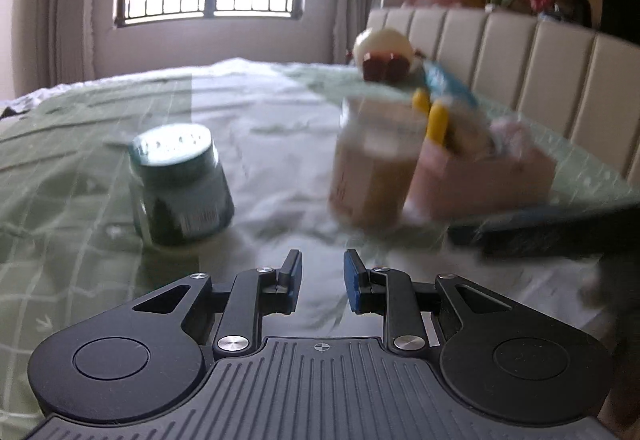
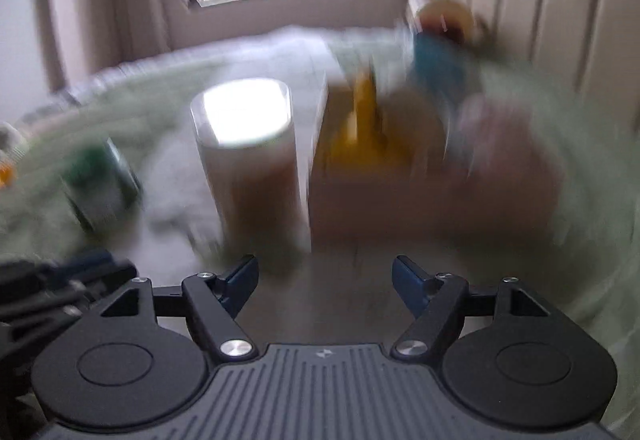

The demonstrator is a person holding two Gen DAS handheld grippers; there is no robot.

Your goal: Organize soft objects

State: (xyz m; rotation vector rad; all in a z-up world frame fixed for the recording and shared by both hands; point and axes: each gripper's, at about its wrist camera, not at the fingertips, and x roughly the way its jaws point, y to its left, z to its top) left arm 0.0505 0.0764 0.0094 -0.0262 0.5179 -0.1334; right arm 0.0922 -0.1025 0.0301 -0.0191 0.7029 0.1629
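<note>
My left hand-held gripper (image 1: 322,280) was only a little open, with a narrow gap between its blue pads, and it held nothing. My right hand-held gripper (image 2: 325,286) was open much wider and was also empty. Both hung low over the bed (image 1: 260,127), which had a pale green checked cover.

The soft toys (image 1: 460,119) sat together in a pink box (image 1: 492,179) on the bed, near the padded headboard (image 1: 520,51) and to the right of my left hand-held gripper. I could see something yellow, a piece of blue and a pale pink fluffy shape, and a round cream toy (image 1: 382,53) with dark red parts lay just behind the box. The pictures were blurred, so I think these were plush animals, but I could not tell which kind.

I judged that such toys are light and will squash easily. They should not slip much, because plush gives good grip, and they will not break. I would take one by a thick part of the body, not by a thin ear or a loose end, so that it does not swing or pull out.

A tall tan jar (image 1: 376,163) stood touching or just beside the box on its left, and a dark green jar (image 1: 180,183) stood well apart, further left. I would reach around the tan jar carefully, because on a soft bed it could tip over.
</note>
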